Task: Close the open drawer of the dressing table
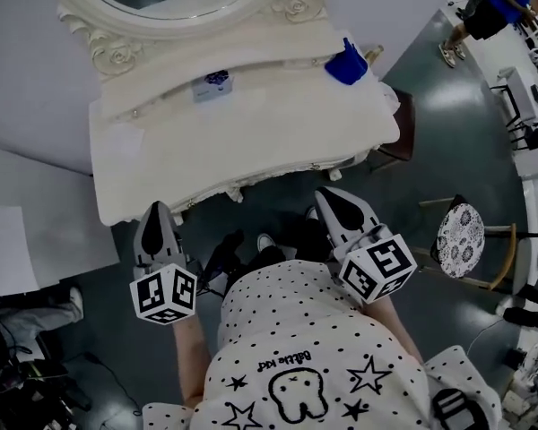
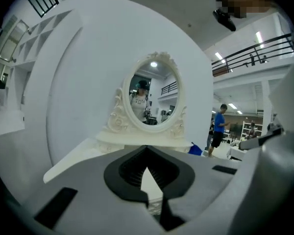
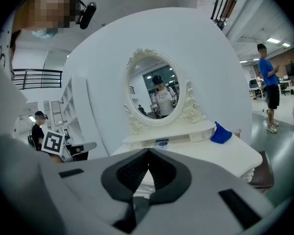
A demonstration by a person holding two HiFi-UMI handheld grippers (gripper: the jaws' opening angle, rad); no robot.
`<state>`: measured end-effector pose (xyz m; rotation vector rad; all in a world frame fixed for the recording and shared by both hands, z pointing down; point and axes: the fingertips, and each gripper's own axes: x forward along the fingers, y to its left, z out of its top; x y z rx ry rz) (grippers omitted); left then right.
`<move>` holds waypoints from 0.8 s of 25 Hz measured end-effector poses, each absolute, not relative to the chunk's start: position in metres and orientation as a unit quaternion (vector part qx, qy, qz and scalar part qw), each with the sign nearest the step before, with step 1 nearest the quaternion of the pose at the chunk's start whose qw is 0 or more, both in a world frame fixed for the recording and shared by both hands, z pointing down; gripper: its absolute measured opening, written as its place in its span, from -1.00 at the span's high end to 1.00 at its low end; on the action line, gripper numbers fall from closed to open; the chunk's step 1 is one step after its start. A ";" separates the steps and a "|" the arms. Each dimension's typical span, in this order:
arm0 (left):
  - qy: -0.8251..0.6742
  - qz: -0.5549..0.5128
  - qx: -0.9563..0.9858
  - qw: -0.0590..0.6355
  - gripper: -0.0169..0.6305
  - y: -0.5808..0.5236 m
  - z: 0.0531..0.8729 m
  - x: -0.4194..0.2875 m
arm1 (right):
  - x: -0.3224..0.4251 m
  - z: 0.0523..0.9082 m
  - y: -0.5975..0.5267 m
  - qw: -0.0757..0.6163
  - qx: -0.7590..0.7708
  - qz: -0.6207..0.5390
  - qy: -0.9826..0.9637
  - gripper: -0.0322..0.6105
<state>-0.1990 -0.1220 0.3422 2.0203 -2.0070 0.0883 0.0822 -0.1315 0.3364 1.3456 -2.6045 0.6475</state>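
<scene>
1. Left gripper (image 1: 155, 211): jaws pressed together, empty, just short of desk's front.
2. Cream-white carved dressing desk (image 1: 251, 141) with oval mirror, ahead; drawer (image 1: 269, 177) seemingly flush with front.
3. Right gripper (image 1: 330, 197): jaws together, empty.

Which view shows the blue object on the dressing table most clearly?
The right gripper view: the blue object shows whole and bright. The head view shows it dimmer, from above; the left gripper view shows only a corner.
</scene>
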 end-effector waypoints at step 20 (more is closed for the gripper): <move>-0.729 0.005 0.675 0.112 0.91 -0.028 0.306 -0.186 | 0.014 0.331 -0.116 0.080 0.340 0.188 -0.918 0.87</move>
